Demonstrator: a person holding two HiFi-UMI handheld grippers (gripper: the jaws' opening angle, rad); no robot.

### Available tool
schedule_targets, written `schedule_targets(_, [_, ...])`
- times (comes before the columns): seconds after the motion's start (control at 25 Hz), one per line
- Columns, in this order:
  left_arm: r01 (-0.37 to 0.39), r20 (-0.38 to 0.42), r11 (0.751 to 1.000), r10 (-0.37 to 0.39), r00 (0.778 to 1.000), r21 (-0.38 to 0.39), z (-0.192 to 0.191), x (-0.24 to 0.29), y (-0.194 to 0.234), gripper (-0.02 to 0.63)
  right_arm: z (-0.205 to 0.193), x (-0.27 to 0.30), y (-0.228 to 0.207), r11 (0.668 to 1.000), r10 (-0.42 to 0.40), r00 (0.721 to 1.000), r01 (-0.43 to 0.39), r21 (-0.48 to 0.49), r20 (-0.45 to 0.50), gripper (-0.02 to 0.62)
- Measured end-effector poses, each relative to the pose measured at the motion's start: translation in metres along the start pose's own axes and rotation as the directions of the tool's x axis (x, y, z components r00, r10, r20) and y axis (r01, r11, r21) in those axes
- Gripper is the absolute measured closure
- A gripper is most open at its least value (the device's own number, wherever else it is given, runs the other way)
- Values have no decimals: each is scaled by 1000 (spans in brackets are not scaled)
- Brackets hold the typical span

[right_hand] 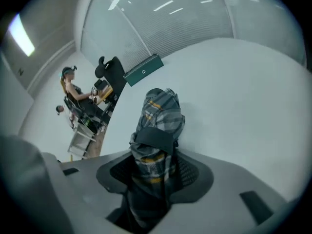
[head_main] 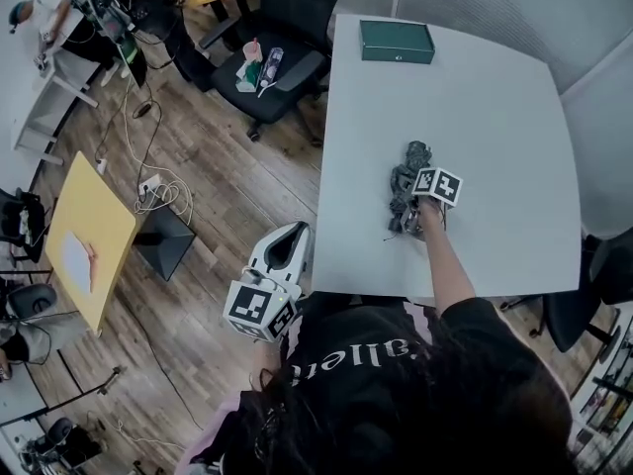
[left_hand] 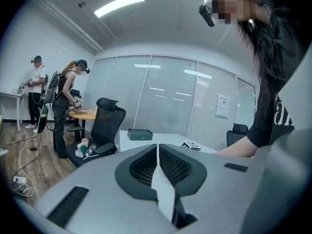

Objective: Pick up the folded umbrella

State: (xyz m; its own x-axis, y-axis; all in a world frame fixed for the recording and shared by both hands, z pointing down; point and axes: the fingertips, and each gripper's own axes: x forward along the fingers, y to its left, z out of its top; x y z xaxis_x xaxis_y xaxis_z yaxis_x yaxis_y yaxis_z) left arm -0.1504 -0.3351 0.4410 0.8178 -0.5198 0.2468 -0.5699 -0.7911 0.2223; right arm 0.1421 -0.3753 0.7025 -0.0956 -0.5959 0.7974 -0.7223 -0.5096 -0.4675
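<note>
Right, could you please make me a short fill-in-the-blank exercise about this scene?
1. The right tool grips the folded ____.
2. The green box lies on the ____ table.
3. The left tool, held off the table, has its jaws ____ (open/shut).
Missing words: umbrella; white; shut.

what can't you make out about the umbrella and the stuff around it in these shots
- Near end of the folded umbrella: in the head view it is covered by the right gripper and its marker cube; in the right gripper view it is sunk inside that gripper.
- Marking on the green box: too small in every view.
- Items on the black chair seat: too small in the head view.
</note>
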Motion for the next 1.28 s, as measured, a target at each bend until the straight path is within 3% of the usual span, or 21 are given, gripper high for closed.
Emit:
schedule_targets(0.16, [20, 6, 1000, -20, 1000, -1, 0, -6, 0, 575, -18, -13, 7, 975, 136, 990, -138, 175, 23, 399])
schedule_targets(0.32, [51, 13, 999, -51, 999, 13, 4, -5, -1, 575, -35, -24, 22, 917, 264, 962, -272, 293, 68, 403])
schedule_targets(0.48, [85, 10, 996, -85, 996, 28, 4, -6, -6, 575, -55, -34, 37, 820, 372, 919, -392, 418, 131, 405])
schedule_targets(0.64, [123, 5, 992, -124, 992, 39, 4, -7, -13, 575, -62, -56, 56, 676, 485, 842, -532, 509, 235, 405])
schedule_targets(0.72, [140, 0, 989, -140, 990, 44, 3, -8, -16, 575, -63, -69, 64, 633, 519, 810, -579, 514, 273, 405])
schedule_targets(1.04, [230, -19, 971, -229, 973, 57, -2, -10, -27, 575, -60, -135, 95, 637, 589, 736, -677, 368, 335, 405])
schedule_targets(1.28, [315, -52, 948, -312, 949, 52, -13, -11, -35, 575, -69, -179, 107, 642, 594, 704, -707, 297, 389, 405])
